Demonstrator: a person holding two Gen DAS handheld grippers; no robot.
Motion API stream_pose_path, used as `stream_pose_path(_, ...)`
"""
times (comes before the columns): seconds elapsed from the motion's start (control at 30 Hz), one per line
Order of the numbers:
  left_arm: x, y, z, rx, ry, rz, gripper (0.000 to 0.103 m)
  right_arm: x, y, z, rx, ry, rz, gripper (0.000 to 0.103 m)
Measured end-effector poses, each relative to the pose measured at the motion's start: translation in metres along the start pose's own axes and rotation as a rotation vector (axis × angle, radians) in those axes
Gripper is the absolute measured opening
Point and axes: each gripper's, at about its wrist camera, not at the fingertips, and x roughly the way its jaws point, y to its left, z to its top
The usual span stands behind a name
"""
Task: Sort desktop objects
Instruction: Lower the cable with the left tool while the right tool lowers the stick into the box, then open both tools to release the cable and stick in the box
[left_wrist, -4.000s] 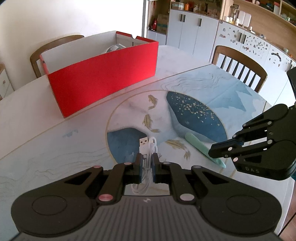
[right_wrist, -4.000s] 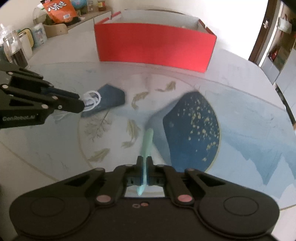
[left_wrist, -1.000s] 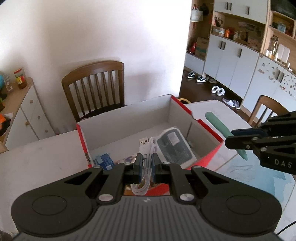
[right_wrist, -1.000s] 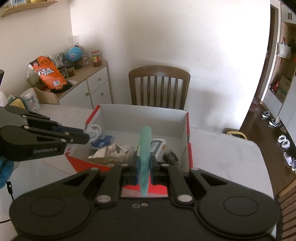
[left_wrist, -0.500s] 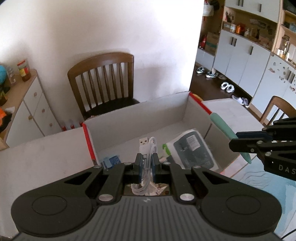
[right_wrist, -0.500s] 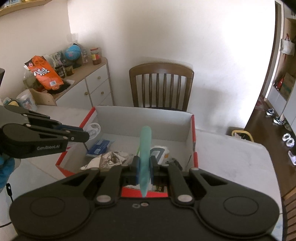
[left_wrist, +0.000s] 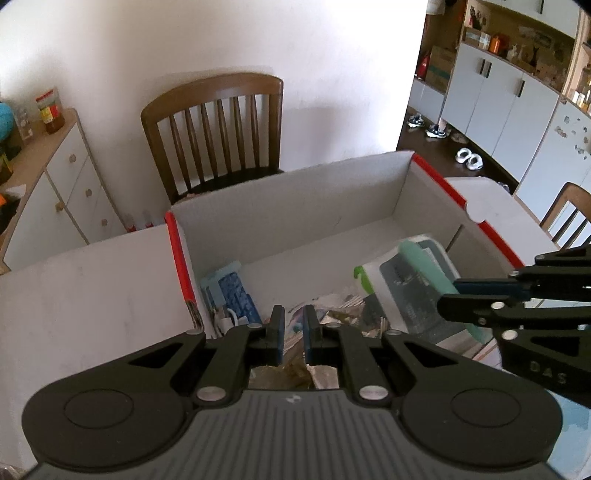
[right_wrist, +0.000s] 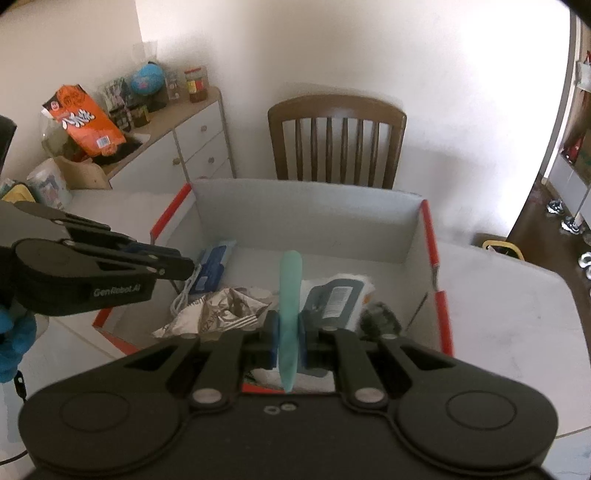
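Note:
A red box (left_wrist: 177, 251) with a white inside stands on the table; it also shows in the right wrist view (right_wrist: 430, 236). My left gripper (left_wrist: 293, 325) is open and empty over the box's left part. The white USB cable (right_wrist: 181, 295) lies in the box by the left wall, next to a blue pack (left_wrist: 236, 291). My right gripper (right_wrist: 288, 332) is shut on a teal stick (right_wrist: 290, 288), held over the box's middle; the stick also shows in the left wrist view (left_wrist: 428, 269). A crumpled wrapper (right_wrist: 221, 306) and a grey-white packet (right_wrist: 336, 295) lie inside.
A wooden chair (left_wrist: 214, 129) stands behind the box by the white wall. A white drawer cabinet (right_wrist: 192, 151) with a snack bag and jars is at the left. The white table top (left_wrist: 85, 295) extends on both sides of the box.
My left gripper has opened and the white USB cable has dropped into the box. Both grippers have moved closer over the box. The right still holds the teal stick.

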Motion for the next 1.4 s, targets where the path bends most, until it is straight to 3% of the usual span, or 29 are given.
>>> stream_pose_path(0.6, 0.026, -0.002, -0.01, 0.008, 0.046, -0.018, 0.009, 0.043, 0.0, -0.009, 0.014, 0.081, -0.01, 0.011)
stream_pose_path(0.67, 0.026, -0.001, -0.009, 0.004, 0.047, -0.014, 0.009, 0.043, -0.001, -0.009, 0.016, 0.087, -0.002, 0.018)
stream_pose_path(0.8, 0.026, 0.0, -0.009, -0.004, 0.059, -0.023, 0.009, 0.042, -0.003, -0.01, 0.032, 0.097, 0.013, 0.021)
stream_pose_path(0.87, 0.025, 0.0, -0.008, -0.007, 0.063, -0.02, 0.009, 0.04, -0.002, -0.011, 0.025, 0.099, 0.014, 0.035)
stream_pose_path(0.93, 0.024, 0.001, -0.009, -0.012, 0.069, -0.014, 0.009, 0.037, -0.001, -0.012, 0.021, 0.09, 0.014, 0.04)
stream_pose_path(1.4, -0.003, -0.007, -0.01, 0.001, 0.04, -0.018, 0.01, 0.003, -0.009, -0.011, 0.044, 0.045, 0.006, 0.042)
